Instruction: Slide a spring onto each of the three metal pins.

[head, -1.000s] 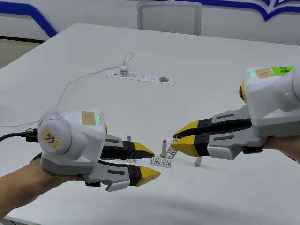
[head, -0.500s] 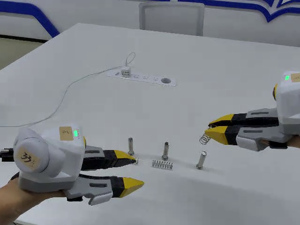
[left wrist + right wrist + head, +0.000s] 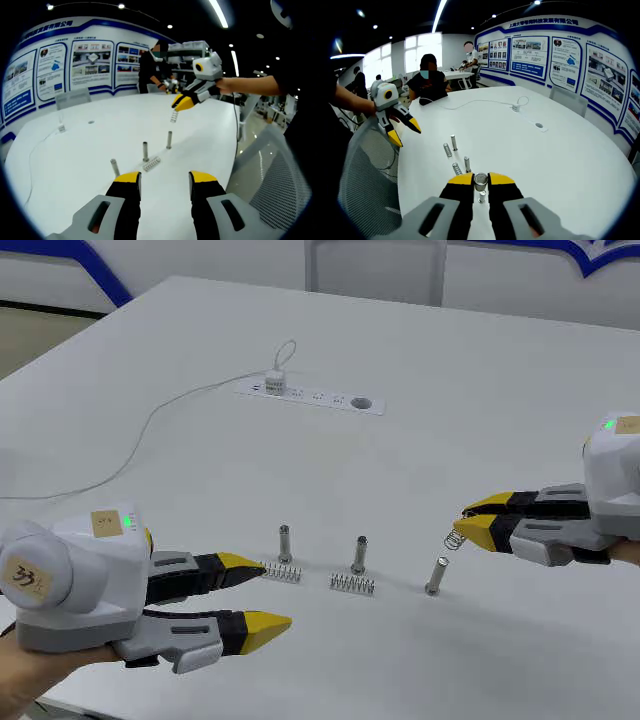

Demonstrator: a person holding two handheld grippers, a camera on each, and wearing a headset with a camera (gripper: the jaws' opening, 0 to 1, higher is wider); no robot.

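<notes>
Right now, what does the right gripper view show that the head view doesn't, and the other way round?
Right gripper view: the spring end-on between the tips of the right claw, a pin just below it, people behind. Head view: from the side, that spring hangs clear of the pin, above its top, not yet on. Both: the other two pins, bare, two loose springs on the table, and the open left claw.

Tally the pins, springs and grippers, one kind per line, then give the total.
Pins: 3
Springs: 3
Grippers: 2, left gripper and right gripper
Total: 8
</notes>
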